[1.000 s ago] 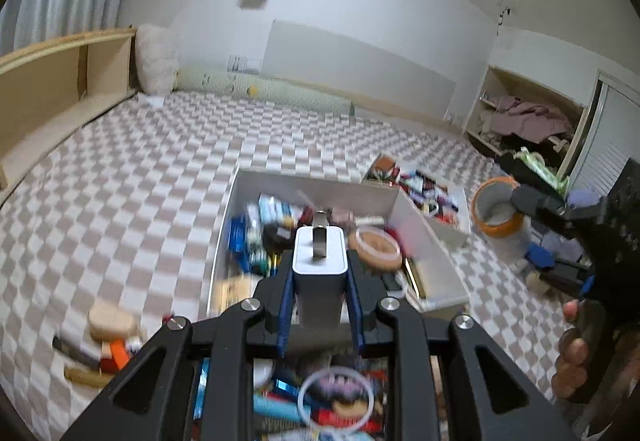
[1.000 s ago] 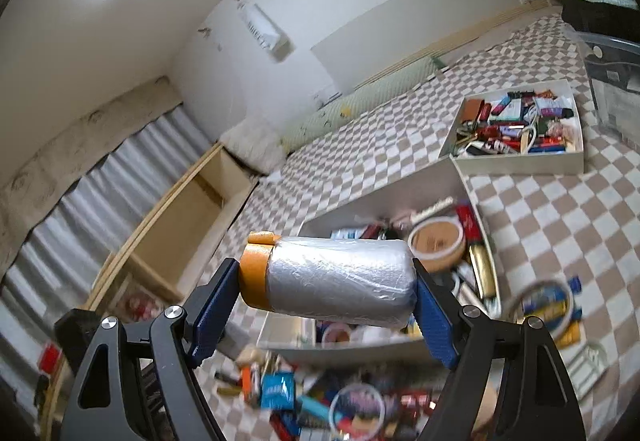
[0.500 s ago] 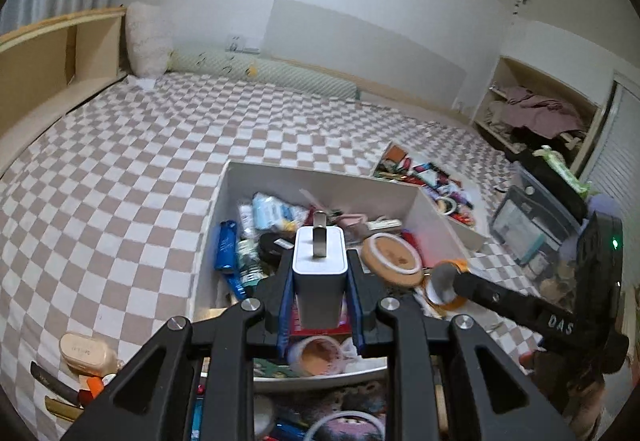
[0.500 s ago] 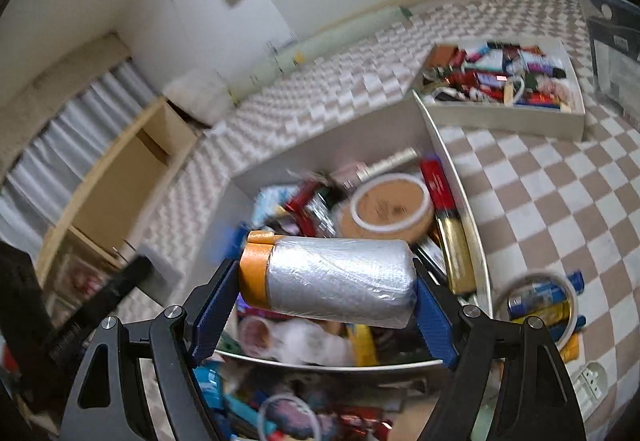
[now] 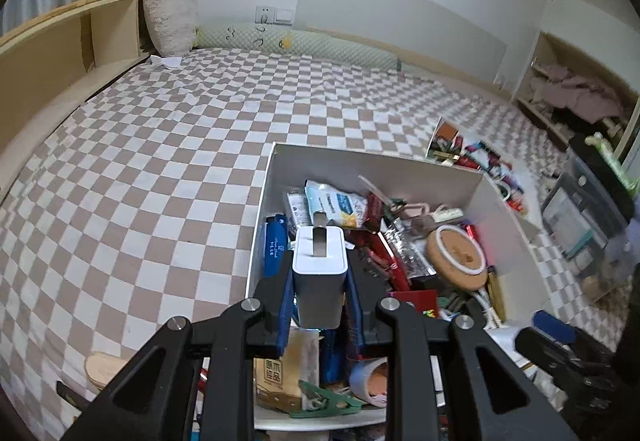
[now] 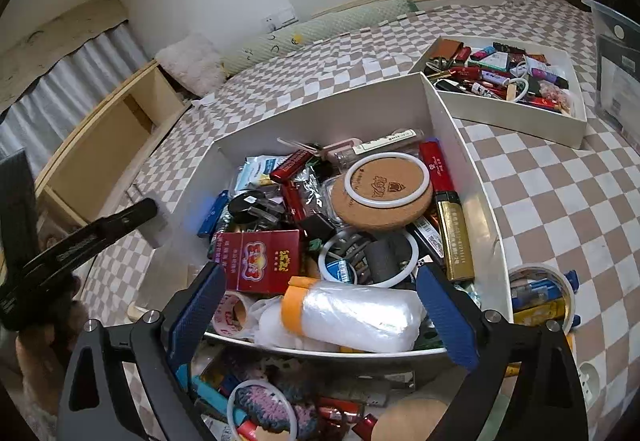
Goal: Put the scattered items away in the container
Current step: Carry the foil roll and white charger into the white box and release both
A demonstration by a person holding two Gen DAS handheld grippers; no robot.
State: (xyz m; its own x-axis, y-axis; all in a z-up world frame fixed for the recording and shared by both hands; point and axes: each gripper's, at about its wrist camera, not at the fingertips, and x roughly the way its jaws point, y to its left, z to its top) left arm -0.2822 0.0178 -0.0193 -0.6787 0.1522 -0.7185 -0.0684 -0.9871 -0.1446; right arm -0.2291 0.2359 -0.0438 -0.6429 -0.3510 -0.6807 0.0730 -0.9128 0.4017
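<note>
Released, plastic-wrap roll (image 6: 352,315) lies in box (image 6: 452,129), hiding items beneath.

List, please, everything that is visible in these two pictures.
large box: 1, white, on the checked bed, full of small items
plastic-film roll: 1, clear with orange end, lying at the box's near edge
cork coaster: 1, brown, white ring, in the box
cigarette pack: 1, red, in the box
second box: 1, white, behind right
charger: 1, white, in left claw
left claw: shut on charger
right claw: open, around the roll
</note>
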